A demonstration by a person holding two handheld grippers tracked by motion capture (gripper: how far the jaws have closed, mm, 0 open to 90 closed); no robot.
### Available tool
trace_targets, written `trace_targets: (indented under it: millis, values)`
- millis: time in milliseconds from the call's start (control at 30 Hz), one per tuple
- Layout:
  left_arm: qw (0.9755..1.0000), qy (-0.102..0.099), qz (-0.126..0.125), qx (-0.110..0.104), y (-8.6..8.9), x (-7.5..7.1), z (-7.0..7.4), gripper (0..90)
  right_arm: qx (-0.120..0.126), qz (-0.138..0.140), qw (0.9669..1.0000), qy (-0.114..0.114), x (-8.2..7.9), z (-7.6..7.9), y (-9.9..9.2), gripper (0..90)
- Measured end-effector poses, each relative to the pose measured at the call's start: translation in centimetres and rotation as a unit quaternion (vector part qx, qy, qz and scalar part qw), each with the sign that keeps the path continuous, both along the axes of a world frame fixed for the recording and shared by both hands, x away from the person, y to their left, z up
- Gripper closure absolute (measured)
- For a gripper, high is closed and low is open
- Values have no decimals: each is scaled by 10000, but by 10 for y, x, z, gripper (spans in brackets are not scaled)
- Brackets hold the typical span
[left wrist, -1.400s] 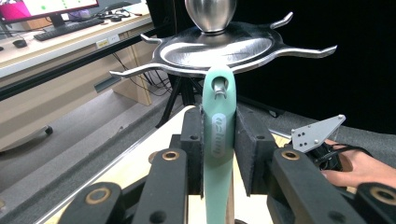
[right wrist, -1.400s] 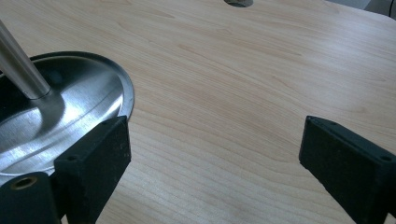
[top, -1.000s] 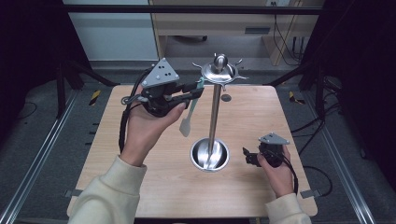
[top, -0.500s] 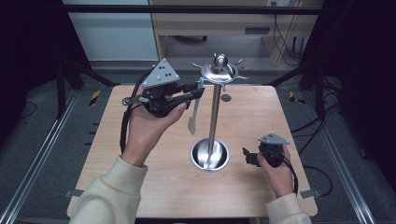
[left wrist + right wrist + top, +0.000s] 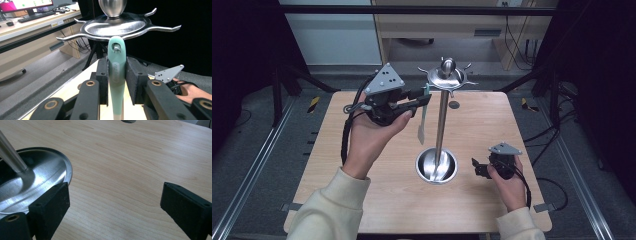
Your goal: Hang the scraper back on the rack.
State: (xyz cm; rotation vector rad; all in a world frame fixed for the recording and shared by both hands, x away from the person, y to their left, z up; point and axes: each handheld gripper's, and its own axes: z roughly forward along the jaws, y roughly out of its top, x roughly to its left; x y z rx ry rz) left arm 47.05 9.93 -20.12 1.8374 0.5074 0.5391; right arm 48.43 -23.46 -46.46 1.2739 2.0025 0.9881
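Note:
A steel utensil stand [image 5: 442, 125] rises from a round base [image 5: 437, 165] at the table's middle, and its top disc [image 5: 446, 77] has hooked arms. A teal-handled utensil [image 5: 423, 127] hangs beside the pole, the hole in its handle [image 5: 117, 75] on one hook. My left gripper [image 5: 426, 98] is raised level with the disc, its pads shut on both sides of that handle [image 5: 117, 75]. My right gripper [image 5: 475, 167] rests low on the table right of the base. It is open [image 5: 115, 205], with bare wood between its jaws and the base's rim [image 5: 37, 177] at its left.
The wooden table [image 5: 362, 200] has a small round hole [image 5: 454, 105] behind the stand. Black frame rails run along both sides, and cables lie on the floor. A desk with a monitor [image 5: 25, 3] stands beyond the table.
The utensil's lower end has swung a little towards the pole and hangs straighter. Both hands have kept still.

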Motion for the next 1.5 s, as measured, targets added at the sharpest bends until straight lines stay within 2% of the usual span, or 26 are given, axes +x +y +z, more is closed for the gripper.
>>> trace_targets:
  millis: [233,333,533,700,800,833,933,1033,1100,1167,1233,1300,1500]
  values:
    - [10000,-24,-3,24,-1,-2,0,706,-1,4,10000,6,0,0,0,90]
    - [9999,-75,23,76,0,-6,1,661,-9,18,10000,4,0,0,1,90]
    - [9995,-156,228,179,8,-16,-1,469,-16,29,10000,-1,0,0,1,89]
    - [9989,-12,324,333,17,-20,-9,260,-6,27,10000,7,0,0,1,89]
    - [9981,76,305,526,22,-22,-15,168,-19,20,10000,-22,0,0,1,88]
    - [9976,79,315,616,25,-24,-19,153,-15,22,10000,-26,-1,0,0,88]
    - [9970,120,360,672,31,-26,-30,116,13,-10,10000,-12,-1,0,0,87]
    - [9962,234,444,709,39,-28,-47,101,-13,2,10000,-27,-1,0,0,86]
    - [9959,359,391,736,44,-29,-60,94,13,-7,10000,-5,-2,0,1,86]
    - [9956,317,454,756,50,-30,-74,90,5,3,10000,-11,-1,0,1,86]
    - [9941,332,503,899,56,-31,-86,80,1,5,10000,-9,-2,0,1,85]
    - [9937,456,508,887,61,-32,-97,74,-21,6,10000,1,-1,0,1,85]
    - [9922,639,600,885,78,-35,-133,65,-16,6,10000,14,-2,-1,2,85]
